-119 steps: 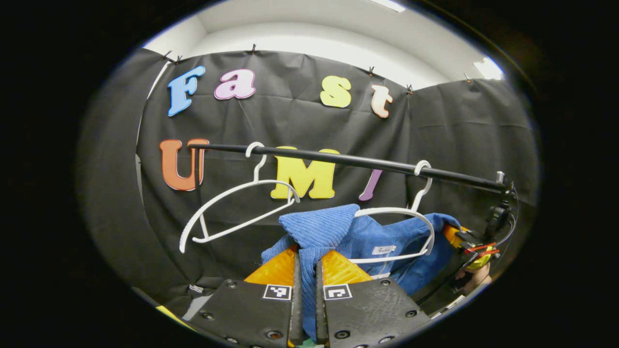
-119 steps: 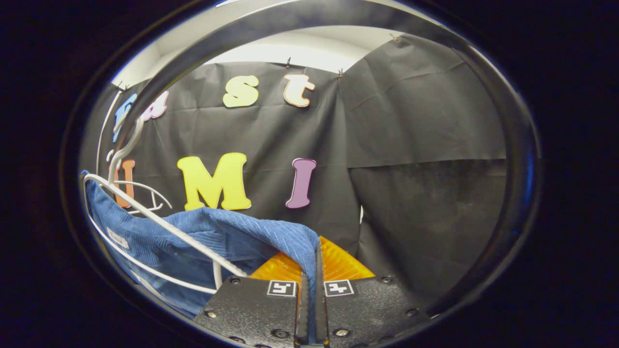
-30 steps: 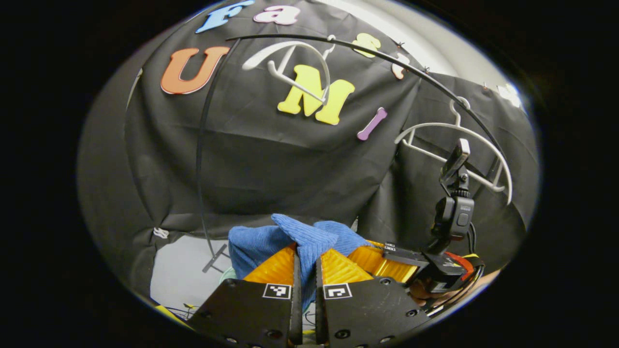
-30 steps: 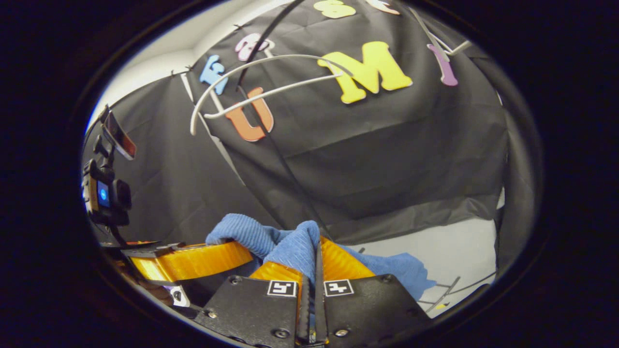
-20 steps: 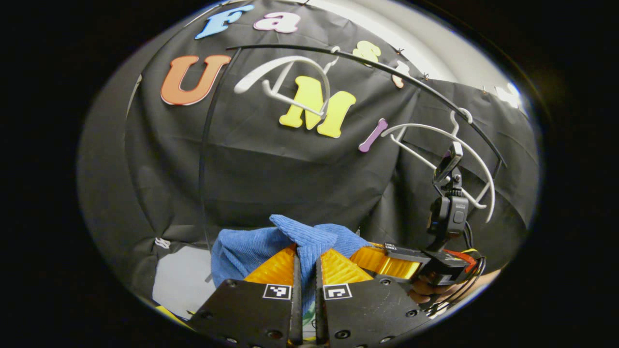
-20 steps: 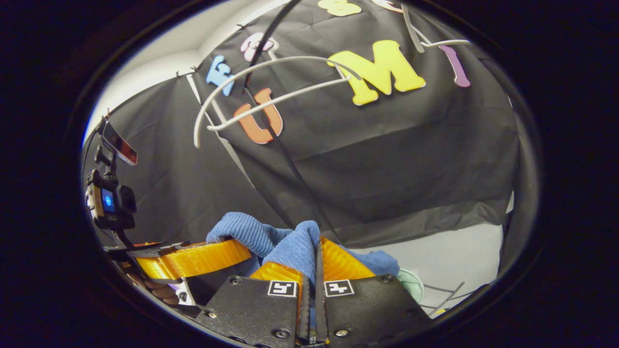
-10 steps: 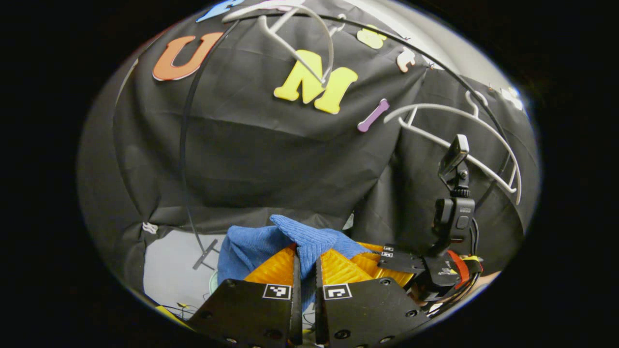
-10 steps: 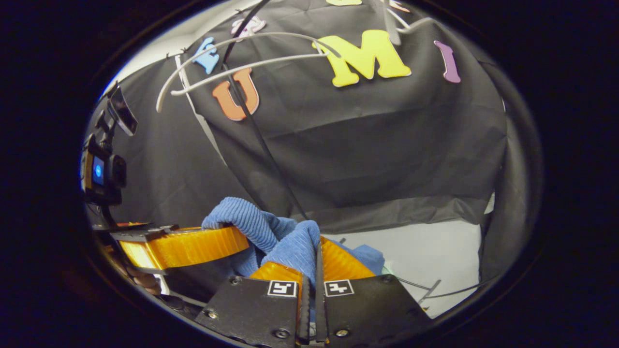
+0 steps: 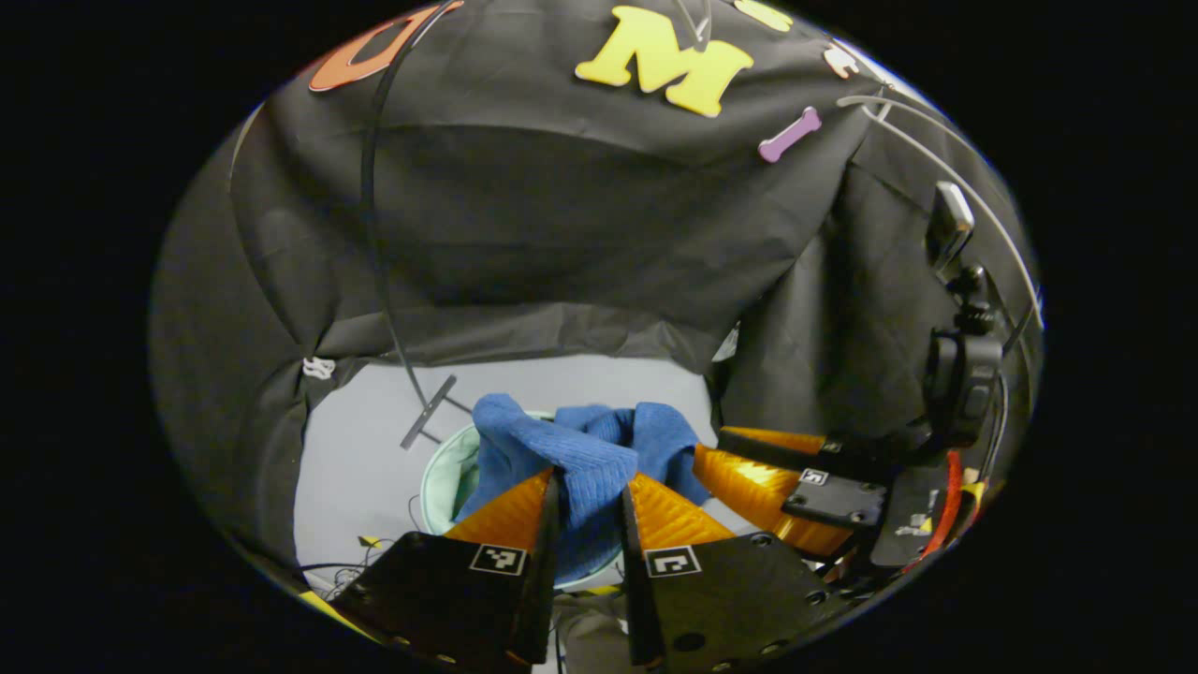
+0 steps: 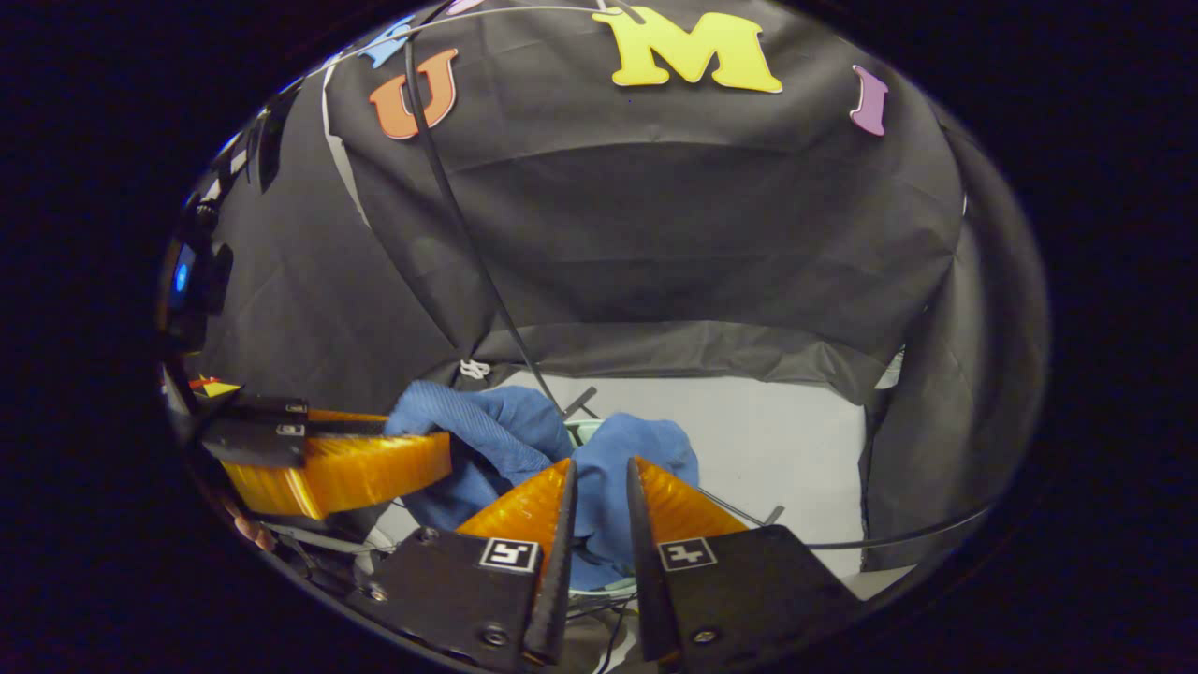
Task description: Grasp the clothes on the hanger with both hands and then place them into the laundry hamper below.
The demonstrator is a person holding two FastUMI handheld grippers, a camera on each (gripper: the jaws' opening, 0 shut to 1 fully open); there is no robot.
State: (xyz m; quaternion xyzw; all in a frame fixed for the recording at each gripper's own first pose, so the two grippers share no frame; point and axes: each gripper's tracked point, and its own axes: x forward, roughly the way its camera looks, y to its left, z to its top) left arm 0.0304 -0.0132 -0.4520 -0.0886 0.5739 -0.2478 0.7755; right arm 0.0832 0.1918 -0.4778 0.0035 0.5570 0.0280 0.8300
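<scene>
Hamper [image 9: 440, 473], pale green, now sits just beyond both sets of fingers. Blue clothes [image 9: 580, 449] bunch over it. Left gripper [image 9: 588, 524] and right gripper [image 10: 597, 510] have just parted slightly, cloth between, so release has begun.

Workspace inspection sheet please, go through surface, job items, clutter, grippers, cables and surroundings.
Surface: pale grey floor.
Job's things: blue garment bunched over the pale green hamper, not yet released.
Clutter: nothing seen.
Grippers: left gripper and right gripper each have garment cloth between slightly parted fingers; grip cannot be told.
Cables: thin wires on the floor.
Surroundings: black cloth wall; thin black rack pole.
</scene>
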